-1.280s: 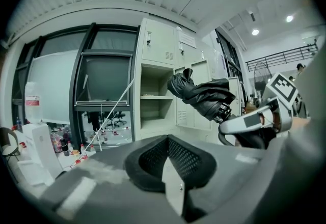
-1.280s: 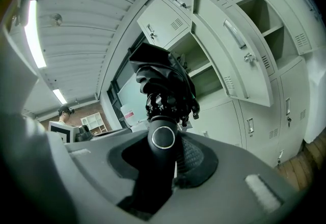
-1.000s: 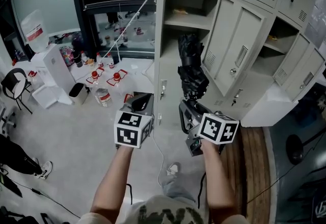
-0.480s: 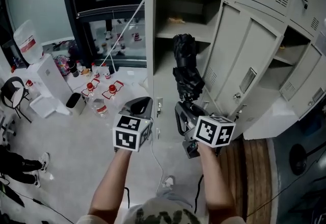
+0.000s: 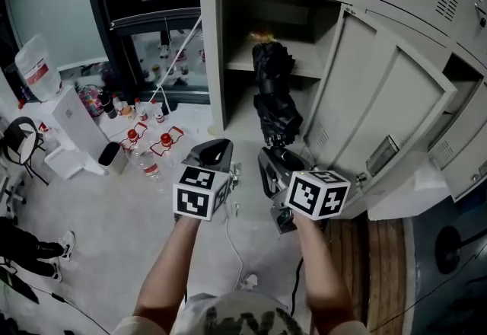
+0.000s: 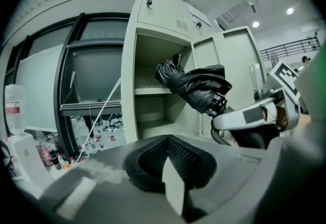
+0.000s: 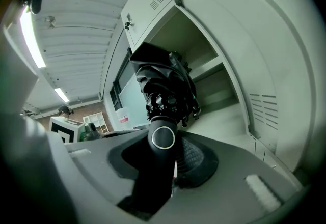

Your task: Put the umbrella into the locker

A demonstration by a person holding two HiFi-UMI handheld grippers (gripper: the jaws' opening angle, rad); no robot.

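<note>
A folded black umbrella (image 5: 272,90) stands upright, and my right gripper (image 5: 274,161) is shut on its handle (image 7: 163,137). In the head view the umbrella's top sits in front of the open grey locker compartment (image 5: 228,36), level with the inner shelf (image 5: 308,68). The right gripper view shows the bundled canopy (image 7: 165,88) just ahead of the jaws, with the locker opening behind it. To the left, my left gripper (image 5: 215,151) is beside the right one; its pads (image 6: 170,167) meet with nothing between them. The umbrella (image 6: 196,85) appears tilted in the left gripper view.
The locker door (image 5: 380,120) hangs open to the right of the compartment. Bottles (image 5: 152,151), a white box (image 5: 72,116) and a black chair (image 5: 19,135) stand on the floor at left. A cable (image 5: 232,242) runs on the floor; a wooden strip (image 5: 380,265) lies at right.
Both grippers and the umbrella have come closer to the locker. The opening now fills more of the head view, and the umbrella's top overlaps the shelf.
</note>
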